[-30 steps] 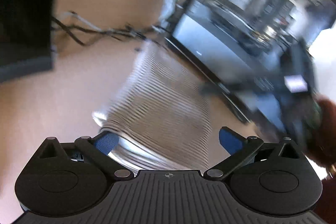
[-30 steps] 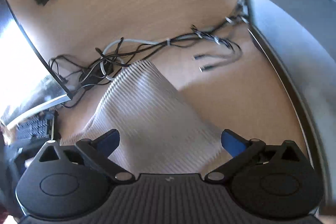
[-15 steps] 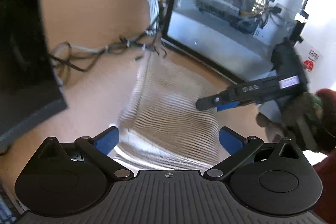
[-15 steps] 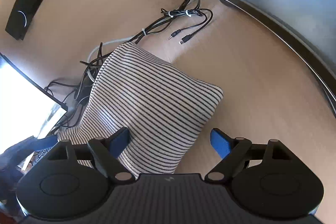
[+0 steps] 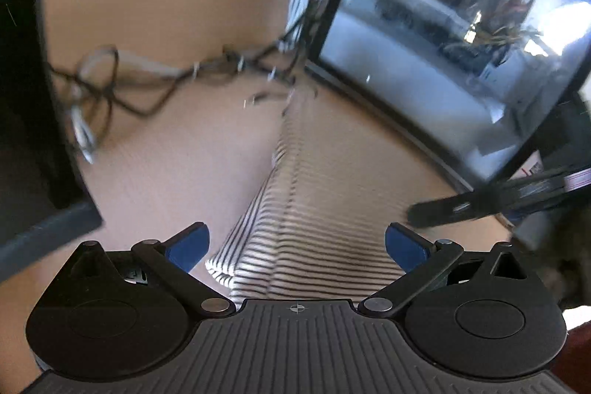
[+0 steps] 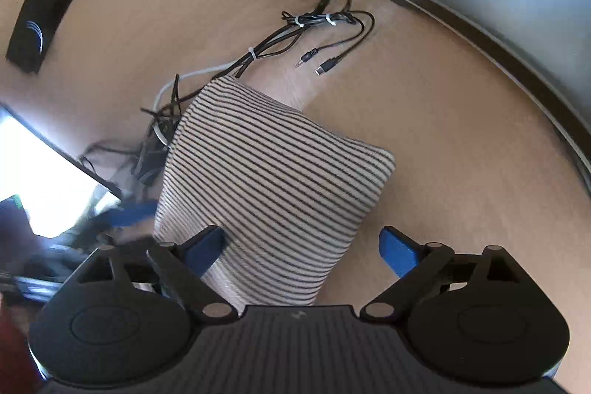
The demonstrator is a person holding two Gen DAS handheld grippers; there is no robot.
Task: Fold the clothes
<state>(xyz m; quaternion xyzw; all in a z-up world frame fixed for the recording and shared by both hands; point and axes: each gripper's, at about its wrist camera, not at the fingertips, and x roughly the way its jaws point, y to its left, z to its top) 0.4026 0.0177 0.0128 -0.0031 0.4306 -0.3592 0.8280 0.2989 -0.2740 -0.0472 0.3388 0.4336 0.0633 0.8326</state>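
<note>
Shirt (image 6: 266, 187) lies on worktop (image 6: 443, 143) as a folded striped packet, far corner by cables (image 6: 295, 36). Since 1 s ago my L gripper (image 5: 295, 242) & R gripper (image 6: 301, 246) backed off; jaws apart, empty. Fold looks settled, imo.

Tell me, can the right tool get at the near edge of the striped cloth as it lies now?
Probably yes. The right tool is open, and the striped cloth runs up between its blue fingers with nothing lying on it. The cables lie at the cloth's far end, out of the way.
</note>
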